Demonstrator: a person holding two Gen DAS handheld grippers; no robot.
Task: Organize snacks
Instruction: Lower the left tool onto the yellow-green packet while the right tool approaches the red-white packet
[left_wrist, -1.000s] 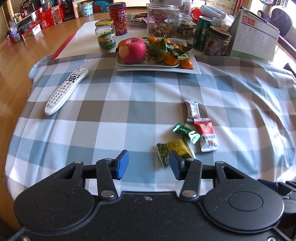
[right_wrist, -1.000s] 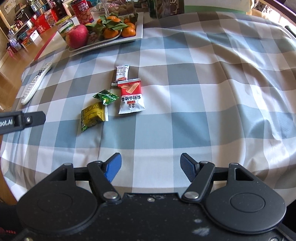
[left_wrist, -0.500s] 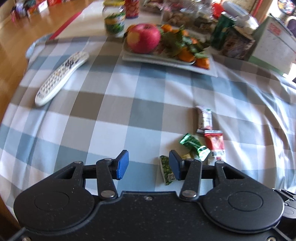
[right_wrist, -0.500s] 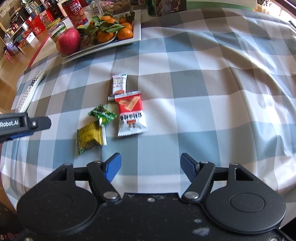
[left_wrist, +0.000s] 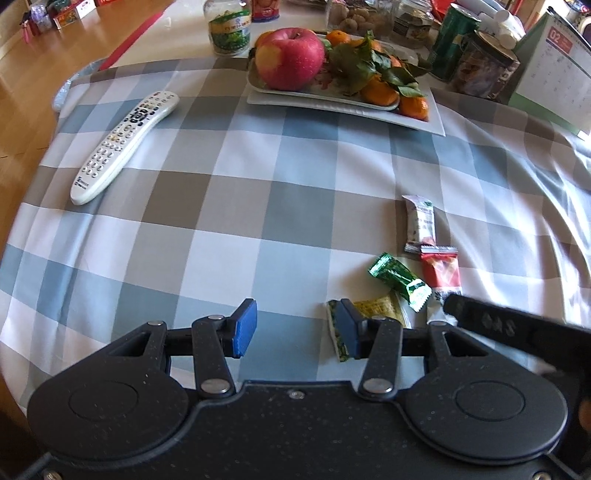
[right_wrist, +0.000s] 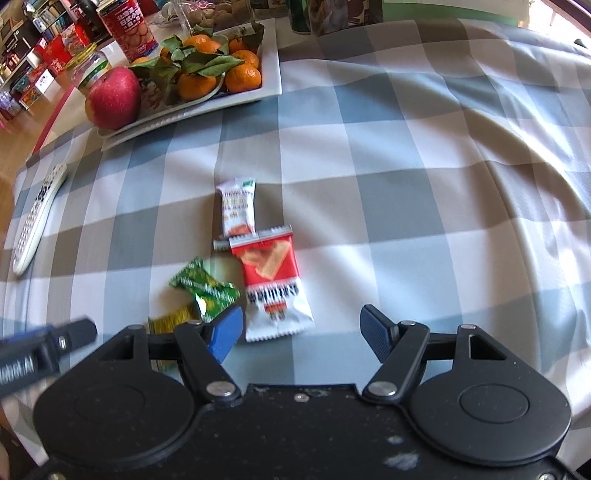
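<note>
Left wrist view: the left claw (left_wrist: 295, 328) is held half open, empty, beside a yellow packet (left_wrist: 376, 308). The right claw (right_wrist: 303, 328) is opened wider, empty, near a red packet (right_wrist: 275, 284) on the desk (right_wrist: 406, 206).

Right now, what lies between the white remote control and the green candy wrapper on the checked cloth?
Nothing: in the left wrist view only bare checked tablecloth separates the white remote control from the green candy wrapper.
</note>
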